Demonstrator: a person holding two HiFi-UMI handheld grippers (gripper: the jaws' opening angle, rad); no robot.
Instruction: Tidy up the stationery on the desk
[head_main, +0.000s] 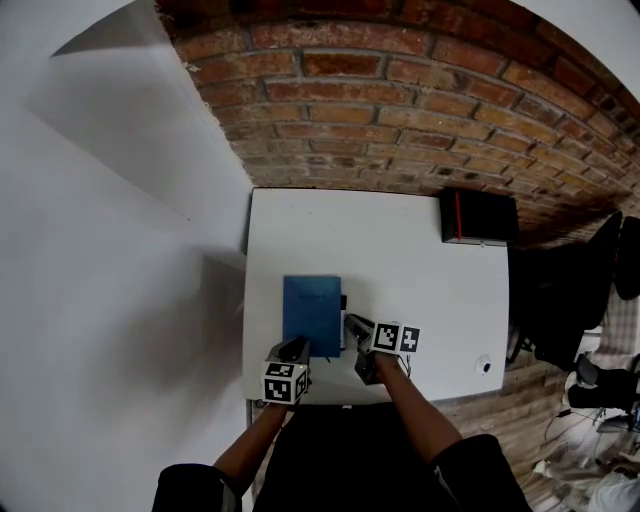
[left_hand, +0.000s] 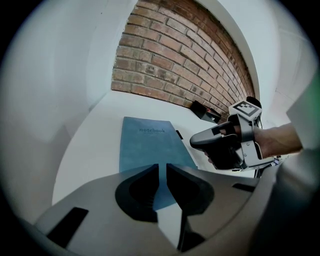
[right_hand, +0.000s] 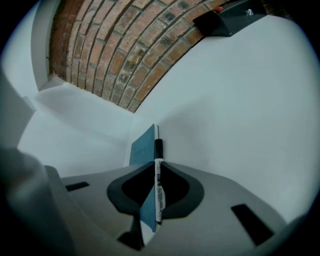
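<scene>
R gripper (right_hand: 155, 167) is closed on a marker (right_hand: 158, 181): slim white barrel w/ dark print, black cap. It sits right against the R long edge of the notebook (head_main: 311, 312), nr its near-R corner. Can't tell if the jaws also catch the notebook's edge.

L gripper (left_hand: 162, 168) is at the notebook's near edge, L of the marker. Its jaws are nearly together w/ just a thin slit, nothing pinched, blue cover showing through the gap. Can't tell if its tips touch the cover.

Notebook: plain blue cover, lying flat and closed, "notebook" printed small on the far part.

Surface is a white desk (head_main: 420, 290), mostly bare. R of the notebook, by the desk's near-R corner, is a small round thing (head_main: 484, 365), too small to ID. Beyond the notebook and off to its R, at the far-R corner, is a black box (head_main: 480, 217) w/ a red stripe. Past that a red brick wall (head_main: 400, 100); L of the notebook a plain white wall (head_main: 100, 250).

Marker's long axis runs parallel to the notebook's long edge, cap end pointing away towards the brick wall. Notebook's long axis runs the same way.
</scene>
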